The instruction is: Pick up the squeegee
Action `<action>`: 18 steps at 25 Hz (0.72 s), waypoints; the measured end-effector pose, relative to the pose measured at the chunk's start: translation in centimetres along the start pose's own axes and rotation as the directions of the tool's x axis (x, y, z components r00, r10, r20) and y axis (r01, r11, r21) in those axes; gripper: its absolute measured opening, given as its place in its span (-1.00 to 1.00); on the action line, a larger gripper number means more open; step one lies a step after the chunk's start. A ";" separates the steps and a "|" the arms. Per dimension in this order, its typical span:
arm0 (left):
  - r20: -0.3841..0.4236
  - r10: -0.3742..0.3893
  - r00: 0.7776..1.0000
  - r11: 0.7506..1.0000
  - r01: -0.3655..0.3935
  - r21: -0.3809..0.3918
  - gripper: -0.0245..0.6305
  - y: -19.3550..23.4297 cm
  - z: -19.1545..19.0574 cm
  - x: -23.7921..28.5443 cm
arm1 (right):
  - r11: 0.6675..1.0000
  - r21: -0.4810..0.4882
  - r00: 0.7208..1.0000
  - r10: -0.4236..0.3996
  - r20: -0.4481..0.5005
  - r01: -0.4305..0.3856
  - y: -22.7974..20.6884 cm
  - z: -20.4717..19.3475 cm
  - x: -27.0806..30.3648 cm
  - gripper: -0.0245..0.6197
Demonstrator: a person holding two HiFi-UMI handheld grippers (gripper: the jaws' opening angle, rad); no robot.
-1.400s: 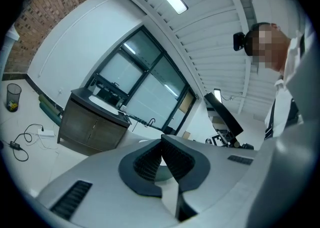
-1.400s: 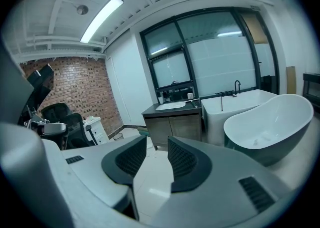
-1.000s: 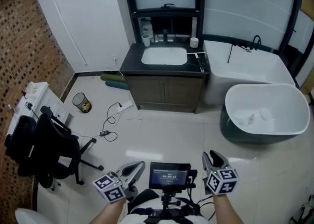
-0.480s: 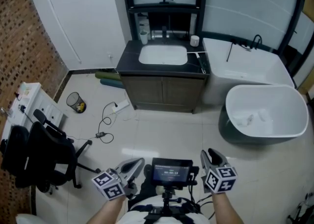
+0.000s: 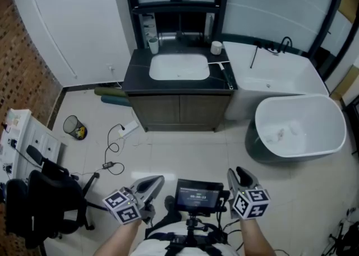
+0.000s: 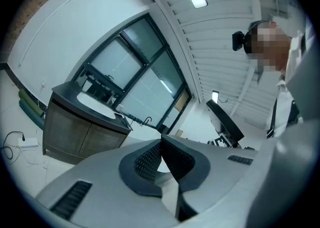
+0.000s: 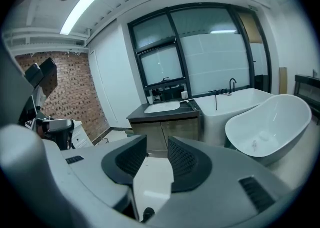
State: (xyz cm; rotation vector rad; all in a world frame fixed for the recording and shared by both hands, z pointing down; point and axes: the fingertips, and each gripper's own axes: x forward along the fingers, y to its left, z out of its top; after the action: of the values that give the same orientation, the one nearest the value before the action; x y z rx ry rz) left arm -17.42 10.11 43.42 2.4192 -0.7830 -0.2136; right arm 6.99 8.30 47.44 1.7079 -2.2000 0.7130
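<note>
- The squeegee [image 5: 226, 74] is lying on the dark vanity counter [image 5: 134, 73], at 3 o'clock of the sink basin [image 5: 179, 67] and far off at 12 o'clock from both grippers.
- The left gripper [image 5: 150, 184] is carrying its jaws pressed together on nothing.
- The right gripper [image 5: 240, 174] is holding its jaws apart, empty.
- The squeegee is likely handling light and stiff, with a soft blade, so the slim handle is looking like the best hold.

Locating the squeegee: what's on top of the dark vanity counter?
White basin, a cup, a white jar, and a slim tool at its right edge, likely the squeegee. The shadowed back is unclear.
</note>
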 end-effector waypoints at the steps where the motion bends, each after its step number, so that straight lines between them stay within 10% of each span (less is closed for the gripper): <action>1: -0.005 -0.006 1.000 1.000 0.006 -0.002 -0.94 0.7 0.4 0.1 | 1.000 0.004 1.000 -0.009 0.002 0.009 0.2 0.2 0.5 -0.48; 18: -0.016 -0.052 0.999 0.998 0.051 -0.036 -0.94 7.9 4.1 -1.2 | 0.997 -0.008 0.997 -0.077 0.011 0.077 4.3 3.4 5.5 -0.48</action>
State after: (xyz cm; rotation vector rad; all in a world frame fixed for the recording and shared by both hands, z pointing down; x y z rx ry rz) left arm -23.55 3.63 44.53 2.4059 -0.7040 -0.2250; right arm 1.69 2.71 46.38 1.7855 -2.1286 0.6758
